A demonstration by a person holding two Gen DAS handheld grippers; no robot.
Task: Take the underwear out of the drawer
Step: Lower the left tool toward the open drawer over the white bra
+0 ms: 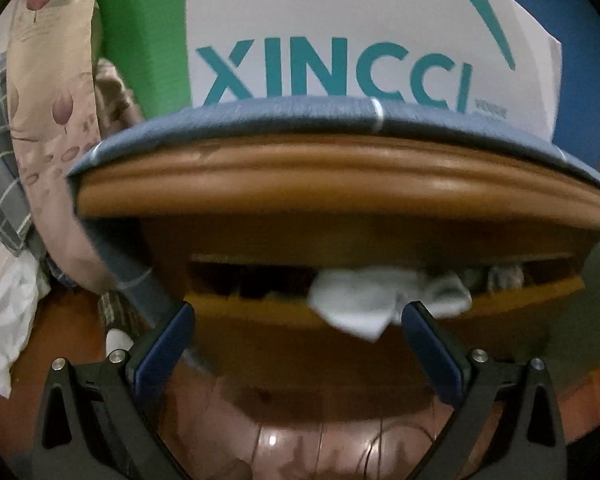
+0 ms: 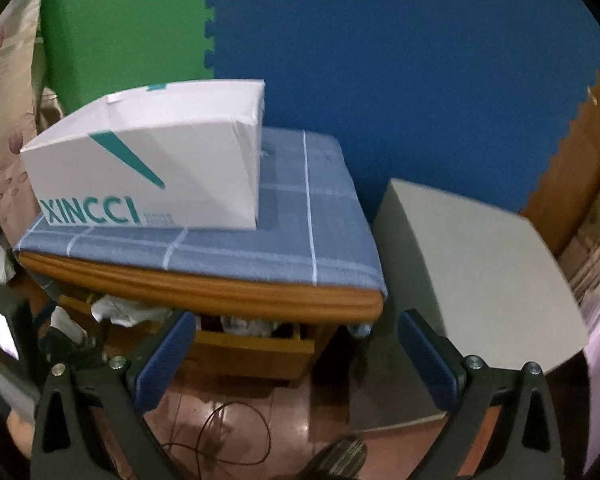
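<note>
A wooden nightstand has its top drawer pulled partly open. A pale grey-white piece of underwear hangs over the drawer's front edge. My left gripper is open and empty, just in front of and slightly below the cloth, not touching it. In the right wrist view the drawer shows from above with white cloth spilling at its left and more clothes inside. My right gripper is open and empty, held higher and back from the drawer.
A white XINCCI box sits on a blue checked cloth covering the nightstand top. A grey box stands to the right. Bedding hangs at left. Thin cables lie on the reddish tiled floor.
</note>
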